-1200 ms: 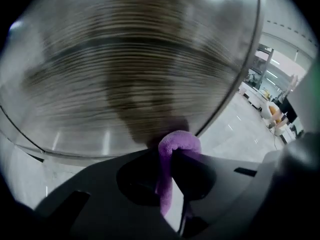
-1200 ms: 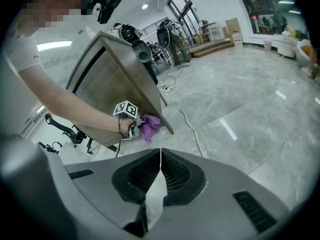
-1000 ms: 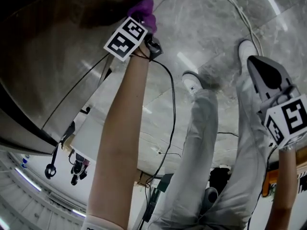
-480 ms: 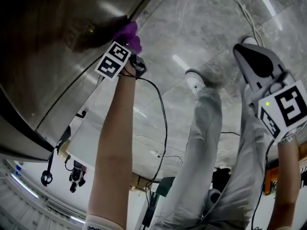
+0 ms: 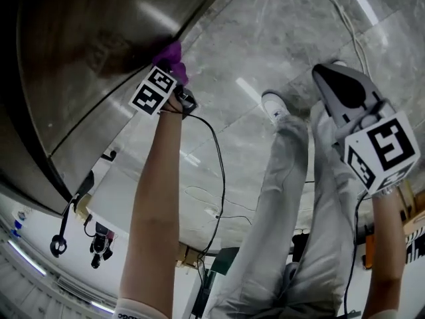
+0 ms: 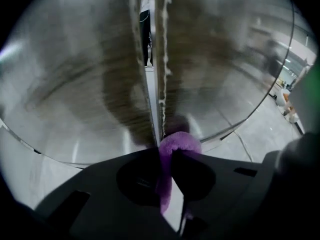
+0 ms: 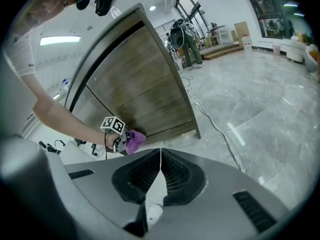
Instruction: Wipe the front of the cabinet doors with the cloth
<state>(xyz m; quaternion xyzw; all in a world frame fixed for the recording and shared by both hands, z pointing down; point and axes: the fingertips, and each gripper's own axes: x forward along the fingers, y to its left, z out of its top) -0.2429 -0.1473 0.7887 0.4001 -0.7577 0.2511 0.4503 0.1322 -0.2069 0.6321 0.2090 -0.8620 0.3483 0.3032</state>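
Two grippers are in view. The left gripper (image 6: 166, 159) is clamped on the purple cloth (image 6: 177, 143), whose folded edge presses against the wooden cabinet door (image 6: 85, 79) right at the seam between two doors, low near the cabinet's bottom edge. The right gripper (image 7: 160, 156) hangs well apart from the cabinet, above the marble floor (image 7: 260, 109), jaws together with nothing between them. A black cable (image 5: 218, 158) trails down from the left gripper beside the person's forearm.
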